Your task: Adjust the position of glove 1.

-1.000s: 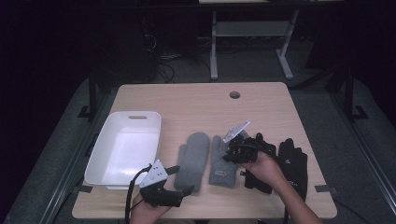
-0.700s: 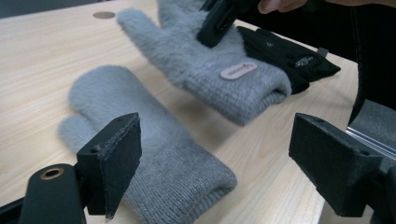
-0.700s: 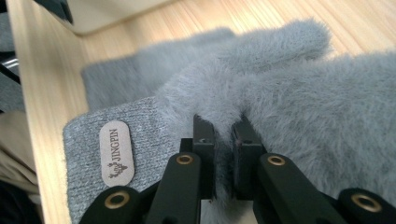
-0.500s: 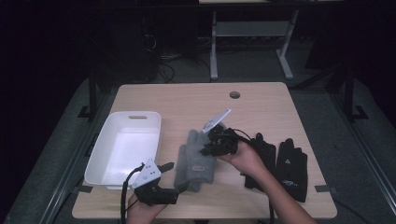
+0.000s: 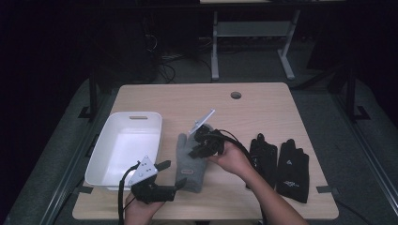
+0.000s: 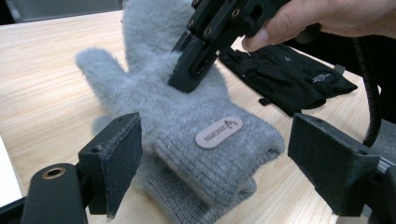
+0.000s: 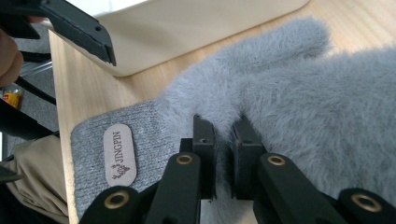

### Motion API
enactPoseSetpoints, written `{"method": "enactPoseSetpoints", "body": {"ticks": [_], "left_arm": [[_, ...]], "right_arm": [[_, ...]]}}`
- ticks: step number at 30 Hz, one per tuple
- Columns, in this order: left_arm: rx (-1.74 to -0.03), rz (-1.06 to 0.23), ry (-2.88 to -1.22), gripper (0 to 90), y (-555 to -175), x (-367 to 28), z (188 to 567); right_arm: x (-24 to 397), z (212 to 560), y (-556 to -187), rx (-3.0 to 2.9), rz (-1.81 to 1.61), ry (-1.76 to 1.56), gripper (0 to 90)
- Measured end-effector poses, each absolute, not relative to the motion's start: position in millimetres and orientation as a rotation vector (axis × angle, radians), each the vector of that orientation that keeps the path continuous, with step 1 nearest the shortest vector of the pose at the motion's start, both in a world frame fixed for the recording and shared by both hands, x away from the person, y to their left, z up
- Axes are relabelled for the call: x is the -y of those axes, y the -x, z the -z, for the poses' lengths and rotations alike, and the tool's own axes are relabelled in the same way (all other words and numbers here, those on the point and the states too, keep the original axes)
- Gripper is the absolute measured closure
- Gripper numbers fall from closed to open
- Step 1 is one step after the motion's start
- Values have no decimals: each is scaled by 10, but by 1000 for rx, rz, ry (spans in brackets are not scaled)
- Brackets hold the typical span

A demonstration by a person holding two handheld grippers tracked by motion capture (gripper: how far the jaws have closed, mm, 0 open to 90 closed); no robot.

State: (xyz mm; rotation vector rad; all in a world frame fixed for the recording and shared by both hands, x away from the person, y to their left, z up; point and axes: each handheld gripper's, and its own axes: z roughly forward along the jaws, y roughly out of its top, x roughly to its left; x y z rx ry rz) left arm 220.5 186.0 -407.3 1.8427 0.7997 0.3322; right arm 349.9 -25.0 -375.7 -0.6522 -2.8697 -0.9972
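Your right gripper (image 5: 193, 151) is pinched nearly closed on the fuzzy palm of the top grey mitten (image 5: 187, 159); in the right gripper view the jaws bite a tuft of fleece (image 7: 223, 140) w/ just a thin gap between them. That mitten lies on the wooden table (image 5: 263, 108), stacked on a 2nd grey mitten (image 6: 187, 200), cuffs toward you, the tan brand patch (image 6: 218, 132) facing up near the cuff. Your left gripper (image 5: 174, 174) sits low by the cuff end, jaws wide apart & holding nothing, cuffs just ahead of them. White plastic bin (image 5: 123, 150) is just beside the mittens on your left; the pair of black gloves (image 5: 280, 165) lies flat to the right.
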Motion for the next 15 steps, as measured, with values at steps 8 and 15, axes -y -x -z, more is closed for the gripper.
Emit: {"method": "enactPoseSetpoints", "body": {"ticks": [8,15], "left_arm": [[-812,-317,-1862,177,-2213,-1842,4095],[-812,-307,-1871,177,-2212,-1821,4104]], "right_arm": [[201,4032,-3599,2842,914,716,798],[305,4027,-3631,2798,1022,793,445]]}}
